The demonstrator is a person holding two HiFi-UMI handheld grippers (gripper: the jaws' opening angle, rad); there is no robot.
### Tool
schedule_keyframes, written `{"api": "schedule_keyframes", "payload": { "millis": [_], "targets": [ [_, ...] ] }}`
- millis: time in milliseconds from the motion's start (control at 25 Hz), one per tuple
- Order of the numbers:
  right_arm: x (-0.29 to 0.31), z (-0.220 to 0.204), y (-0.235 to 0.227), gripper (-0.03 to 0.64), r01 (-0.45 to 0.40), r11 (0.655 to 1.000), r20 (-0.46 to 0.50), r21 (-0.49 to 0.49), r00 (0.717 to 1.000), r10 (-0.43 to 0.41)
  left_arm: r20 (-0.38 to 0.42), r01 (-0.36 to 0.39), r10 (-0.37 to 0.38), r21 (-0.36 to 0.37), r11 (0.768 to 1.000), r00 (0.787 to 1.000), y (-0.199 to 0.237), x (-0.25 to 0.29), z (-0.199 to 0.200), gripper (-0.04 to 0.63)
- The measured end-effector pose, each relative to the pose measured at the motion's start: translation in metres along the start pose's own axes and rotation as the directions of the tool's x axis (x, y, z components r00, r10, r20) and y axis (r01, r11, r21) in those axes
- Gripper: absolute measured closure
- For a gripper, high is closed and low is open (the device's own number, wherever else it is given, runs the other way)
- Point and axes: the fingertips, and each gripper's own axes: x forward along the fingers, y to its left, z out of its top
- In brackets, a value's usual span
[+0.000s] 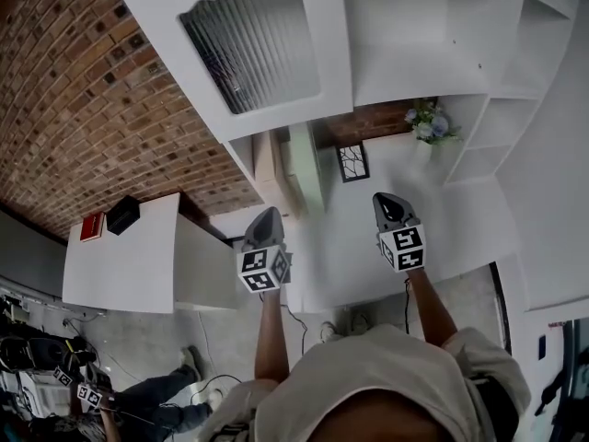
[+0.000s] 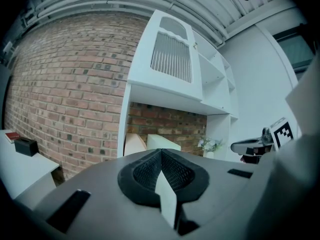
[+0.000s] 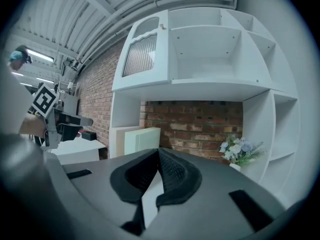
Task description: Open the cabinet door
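Note:
A white cabinet stands against the brick wall, and its upper left door (image 1: 248, 49) has a ribbed glass pane. That door (image 3: 141, 54) looks flush with the cabinet front in the right gripper view, and the left gripper view shows the door (image 2: 172, 54) high above the jaws. My left gripper (image 1: 264, 224) and right gripper (image 1: 391, 208) are held side by side in front of the cabinet's lower recess, well below the door and touching nothing. The left gripper (image 2: 161, 153) has its jaws meeting at the tip with nothing between them. The right gripper (image 3: 159, 151) is likewise shut and empty.
A vase of flowers (image 1: 428, 122) and a small picture frame (image 1: 352, 161) sit in the recess. A pale green board (image 1: 308, 164) leans there too. A low white table (image 1: 129, 274) at the left carries a black box (image 1: 122, 214) and a red book (image 1: 91, 226). Another person (image 1: 156, 403) crouches at the bottom left.

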Motion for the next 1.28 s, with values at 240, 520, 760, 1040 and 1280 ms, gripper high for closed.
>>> {"api": "schedule_keyframes", "payload": {
  "millis": [240, 520, 760, 1040, 1280],
  "targets": [
    [0.011, 0.052, -0.003, 0.603, 0.004, 0.999, 0.087, -0.049, 0.996, 0.0, 0.012, 0.026, -0.026, 0.007, 1.0, 1.0, -0.001, 0.002, 0.003, 0.569],
    [0.027, 0.134, -0.014, 0.419, -0.01, 0.994, 0.217, -0.105, 0.976, 0.033, 0.011, 0.033, -0.033, 0.019, 0.999, 0.999, 0.001, 0.002, 0.007, 0.569],
    [0.039, 0.187, -0.019, 0.285, -0.067, 0.995, 0.284, -0.071, 0.955, 0.084, 0.018, 0.04, -0.041, 0.027, 0.999, 0.999, 0.003, 0.003, 0.012, 0.569],
    [0.076, 0.226, -0.018, 0.202, -0.098, 0.993, 0.28, -0.069, 0.953, 0.113, 0.03, 0.043, -0.044, 0.04, 0.998, 0.999, 0.008, 0.003, 0.02, 0.569],
    [0.098, 0.257, -0.018, 0.169, -0.122, 0.991, 0.278, -0.057, 0.951, 0.133, 0.026, 0.029, -0.03, 0.038, 0.999, 0.999, 0.017, -0.003, 0.018, 0.569]
  ]
}}
